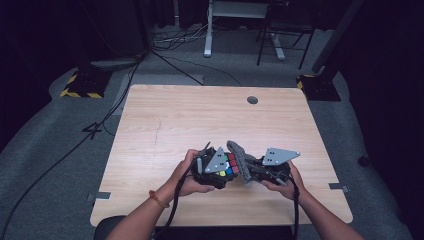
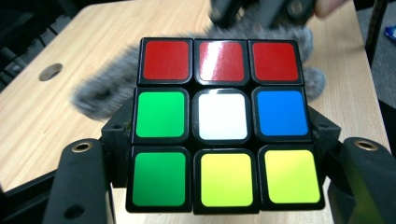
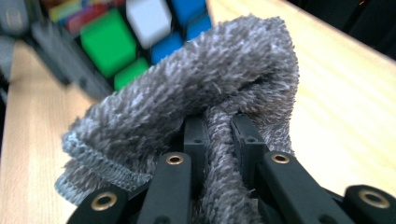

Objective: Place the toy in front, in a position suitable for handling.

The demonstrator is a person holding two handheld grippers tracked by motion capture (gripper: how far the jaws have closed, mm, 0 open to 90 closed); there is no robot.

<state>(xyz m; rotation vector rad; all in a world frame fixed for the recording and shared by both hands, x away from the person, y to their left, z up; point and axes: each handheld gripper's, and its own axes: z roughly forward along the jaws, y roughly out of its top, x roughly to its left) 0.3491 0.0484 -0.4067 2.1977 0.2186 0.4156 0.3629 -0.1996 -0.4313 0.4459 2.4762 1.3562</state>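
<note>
From the high view, a person sat at a light wooden table (image 1: 165,115) with a tool in each hand. The left gripper (image 1: 220,167) and the right gripper (image 1: 252,172) met near the front edge of the table, close to the person. Between them was a Rubik's cube (image 1: 230,165) and a fuzzy grey cloth (image 1: 240,159). From up there the cube looked tiny, and just a few small coloured squares could be seen. The person's left hand (image 1: 186,175) and right hand (image 1: 285,182) gripped the tools from behind. A round hole (image 1: 252,100) sat near the far edge of the table.

The left gripper view showed much more of the cube (image 2: 223,123). One whole face was clear: three red squares on top, then green, white and blue, then green, yellow and yellow. The left tool's two black jaws pressed on the cube's two sides, so it held the cube tight. The grey cloth (image 2: 98,95) was blurry just behind the cube.

The right gripper view showed the cloth (image 3: 196,107) up close, soft and shaggy, with a stitched edge. The right tool's jaws were pinched on a fold of it, nearly closed. The cube (image 3: 126,32) was blurry behind the cloth, very near it; I could not tell if they touched.
</note>
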